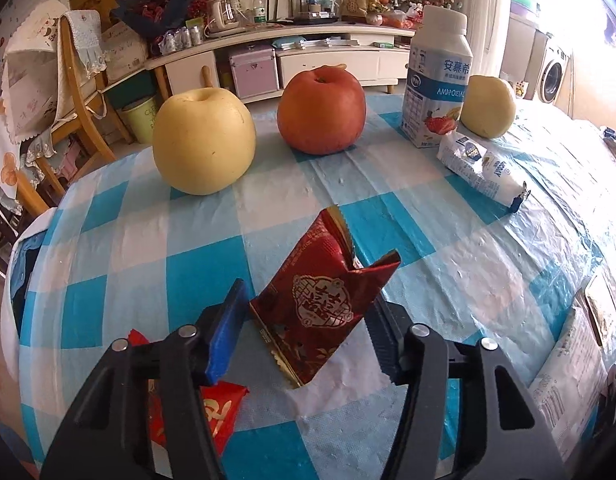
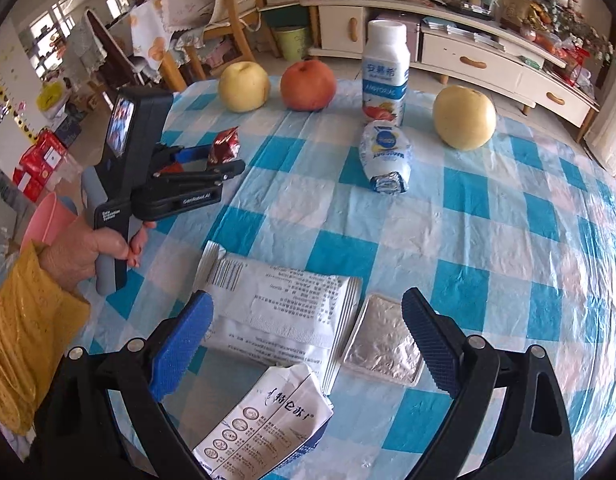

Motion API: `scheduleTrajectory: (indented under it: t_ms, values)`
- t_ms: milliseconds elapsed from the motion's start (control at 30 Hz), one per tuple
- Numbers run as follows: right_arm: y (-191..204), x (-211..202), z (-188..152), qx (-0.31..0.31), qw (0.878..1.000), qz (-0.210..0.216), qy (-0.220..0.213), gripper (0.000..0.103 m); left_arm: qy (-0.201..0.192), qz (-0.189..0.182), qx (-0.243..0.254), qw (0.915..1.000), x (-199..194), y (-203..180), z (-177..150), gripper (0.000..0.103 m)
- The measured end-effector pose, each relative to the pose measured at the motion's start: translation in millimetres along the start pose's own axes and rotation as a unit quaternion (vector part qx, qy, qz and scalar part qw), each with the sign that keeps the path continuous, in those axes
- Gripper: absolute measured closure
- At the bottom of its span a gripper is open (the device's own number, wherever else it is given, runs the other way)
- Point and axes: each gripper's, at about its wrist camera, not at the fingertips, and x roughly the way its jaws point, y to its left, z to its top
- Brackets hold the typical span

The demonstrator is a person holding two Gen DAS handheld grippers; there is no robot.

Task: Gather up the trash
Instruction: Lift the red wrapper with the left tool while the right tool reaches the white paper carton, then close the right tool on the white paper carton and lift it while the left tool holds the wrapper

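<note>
A dark red snack wrapper (image 1: 322,304) stands crumpled between the fingers of my left gripper (image 1: 308,308); the jaws are closed in on its sides and appear to hold it. It also shows in the right wrist view (image 2: 224,145), at the left gripper's tips (image 2: 223,160). A second red wrapper (image 1: 211,408) lies under the left finger. My right gripper (image 2: 303,320) is open above a white flat packet (image 2: 283,312), a foil-topped tray (image 2: 382,344) and a crushed white carton (image 2: 267,420). A white and blue wrapped roll (image 2: 386,156) lies further off.
On the blue-checked tablecloth (image 2: 488,240) stand two yellow pears (image 1: 203,140) (image 2: 464,116), a red apple (image 1: 322,110) and a yogurt bottle (image 1: 438,76). A green bin (image 2: 291,42) stands on the floor beyond the table. A pink cup (image 2: 47,220) sits at the left edge.
</note>
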Motion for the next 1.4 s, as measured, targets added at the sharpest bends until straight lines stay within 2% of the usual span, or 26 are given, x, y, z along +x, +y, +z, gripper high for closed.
scheduleTrajectory:
  t_ms: [300,667,933,1033,1233,1400]
  values:
    - [6.0,6.9,-14.2,-0.016,0.999,0.008,0.034,0.009,-0.005,0.012,-0.030,0.9995,-11.8,-5.2,-10.8,0.070]
    - [23.9,15.2,-36.6,-0.048,0.996,0.011,0.069,0.009,-0.029,-0.019,-0.075,0.9966,-53.4,-20.0,-49.0,0.071]
    - [21.5,17.3,-52.9,-0.062,0.994,0.003,0.092,0.009,-0.046,-0.021,-0.097,0.9940,-87.6,-29.5,-85.7,0.071]
    - [24.8,17.3,-60.6,-0.075,0.992,0.003,0.099,0.019,-0.049,-0.022,-0.106,0.9929,-98.5,-31.9,-98.1,0.071]
    - [33.9,21.5,-74.1,-0.091,0.989,0.005,0.119,0.020,-0.062,-0.025,-0.118,0.9908,-120.6,-40.5,-116.0,0.071]
    - [43.2,22.2,-74.0,-0.093,0.989,0.005,0.111,0.020,-0.074,-0.032,-0.121,0.9894,-136.4,-44.9,-126.6,0.071]
